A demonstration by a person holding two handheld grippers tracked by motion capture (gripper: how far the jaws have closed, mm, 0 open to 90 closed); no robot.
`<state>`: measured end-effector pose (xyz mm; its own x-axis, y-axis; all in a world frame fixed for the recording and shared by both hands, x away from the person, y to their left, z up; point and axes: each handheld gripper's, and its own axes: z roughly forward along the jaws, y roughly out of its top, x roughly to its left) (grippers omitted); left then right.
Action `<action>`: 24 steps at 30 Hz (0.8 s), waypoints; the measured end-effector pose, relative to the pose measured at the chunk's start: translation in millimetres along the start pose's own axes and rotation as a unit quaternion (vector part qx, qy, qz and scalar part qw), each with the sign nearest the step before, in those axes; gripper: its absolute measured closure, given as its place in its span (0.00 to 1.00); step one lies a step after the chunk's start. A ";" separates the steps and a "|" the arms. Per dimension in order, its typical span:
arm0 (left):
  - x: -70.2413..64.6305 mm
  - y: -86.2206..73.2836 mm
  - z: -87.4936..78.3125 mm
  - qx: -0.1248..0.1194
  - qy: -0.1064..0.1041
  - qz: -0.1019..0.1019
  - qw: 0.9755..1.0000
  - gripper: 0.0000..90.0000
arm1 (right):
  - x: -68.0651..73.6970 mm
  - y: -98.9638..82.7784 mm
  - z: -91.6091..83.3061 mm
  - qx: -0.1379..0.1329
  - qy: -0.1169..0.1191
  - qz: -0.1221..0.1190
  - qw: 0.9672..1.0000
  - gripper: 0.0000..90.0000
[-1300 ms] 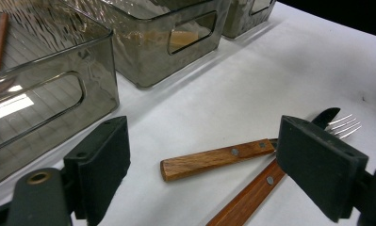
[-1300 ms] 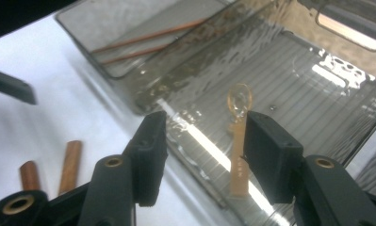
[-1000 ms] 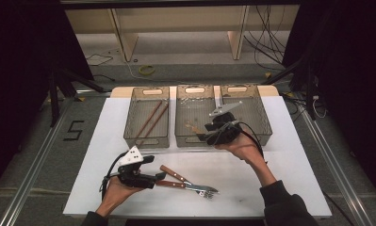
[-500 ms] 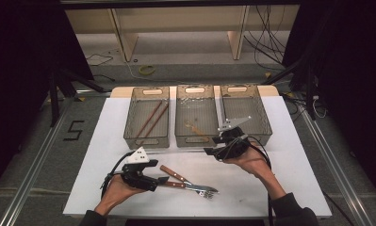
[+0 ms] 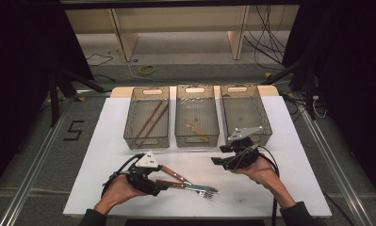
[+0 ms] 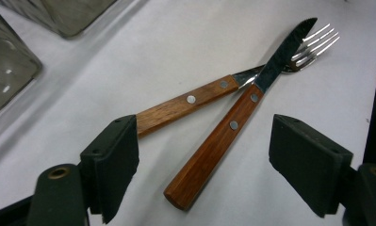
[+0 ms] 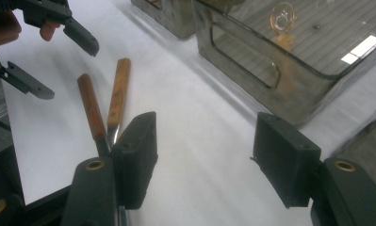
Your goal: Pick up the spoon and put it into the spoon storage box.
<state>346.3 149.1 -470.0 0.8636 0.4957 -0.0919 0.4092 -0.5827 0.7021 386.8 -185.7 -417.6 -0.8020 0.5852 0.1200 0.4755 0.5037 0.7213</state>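
Change: right gripper (image 5: 223, 159) brought down from the bins to the table; jaws opening, nothing gripped.
Left gripper (image 6: 202, 160): jaws wide, closing slightly; knife (image 6: 223, 136) handle between, untouched.
Fork (image 6: 200, 96): crossed under knife.
Bins (image 5: 196, 115): beyond.

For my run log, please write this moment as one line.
left claw: open, closing around knife handle | right claw: open, empty | fork: under knife, on table
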 end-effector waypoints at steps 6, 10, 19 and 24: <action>-2.3 3.1 4.2 0.024 -0.006 0.014 1.000 0.28 | 0.7 -8.7 -1.6 0.002 0.004 0.004 1.000 0.45; -3.0 4.4 5.5 0.037 -0.008 0.029 0.999 0.28 | 2.7 -13.0 -3.5 0.001 0.008 0.005 1.000 0.44; -3.2 7.7 7.4 0.059 -0.008 0.041 0.997 0.28 | 6.1 -20.8 -5.9 -0.006 0.015 0.011 1.000 0.41; -3.4 8.2 11.1 0.081 -0.009 0.048 0.996 0.29 | 7.9 -24.0 -3.7 -0.001 0.019 0.008 1.000 0.38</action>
<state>350.0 135.5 -471.8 0.9052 0.4227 -0.0441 0.3663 -0.7235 0.5852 367.7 -195.4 -431.4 -0.8076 0.5684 0.1570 0.4871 0.4929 0.7210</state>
